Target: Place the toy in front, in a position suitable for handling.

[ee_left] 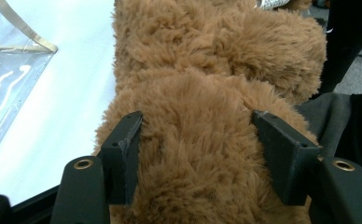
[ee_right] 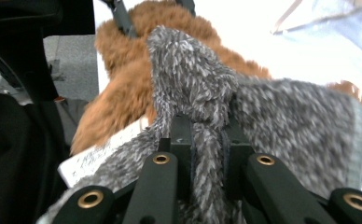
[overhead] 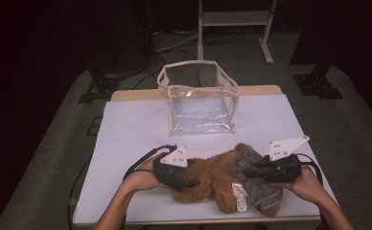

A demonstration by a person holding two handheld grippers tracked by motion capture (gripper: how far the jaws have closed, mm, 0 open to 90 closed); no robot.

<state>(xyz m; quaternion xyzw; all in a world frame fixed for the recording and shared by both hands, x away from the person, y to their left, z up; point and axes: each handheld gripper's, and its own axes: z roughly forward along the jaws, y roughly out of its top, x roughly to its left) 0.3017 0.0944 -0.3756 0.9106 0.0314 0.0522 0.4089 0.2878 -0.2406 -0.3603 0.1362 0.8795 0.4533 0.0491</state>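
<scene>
A brown plush toy (overhead: 208, 178) lies at the front of the white-covered table (overhead: 136, 129), wearing a grey knitted garment (overhead: 257, 186) on its right half. My left gripper (overhead: 192, 182) holds the toy's left end; in the left gripper view (ee_left: 200, 126) its jaws stand wide and press into the brown fur (ee_left: 202, 154) from both sides. My right gripper (overhead: 252, 171) is shut on a bunched fold of the grey knit (ee_right: 207, 93), seen pinched between its jaws (ee_right: 207, 123). A white label (overhead: 240, 194) hangs from the toy.
A clear plastic bag (overhead: 201, 100) with beige trim stands open-topped at the back middle of the table; its corner shows in the left gripper view (ee_left: 6, 79). White cloth lies bare between bag and toy. Stand legs (overhead: 268, 43) rise behind the table.
</scene>
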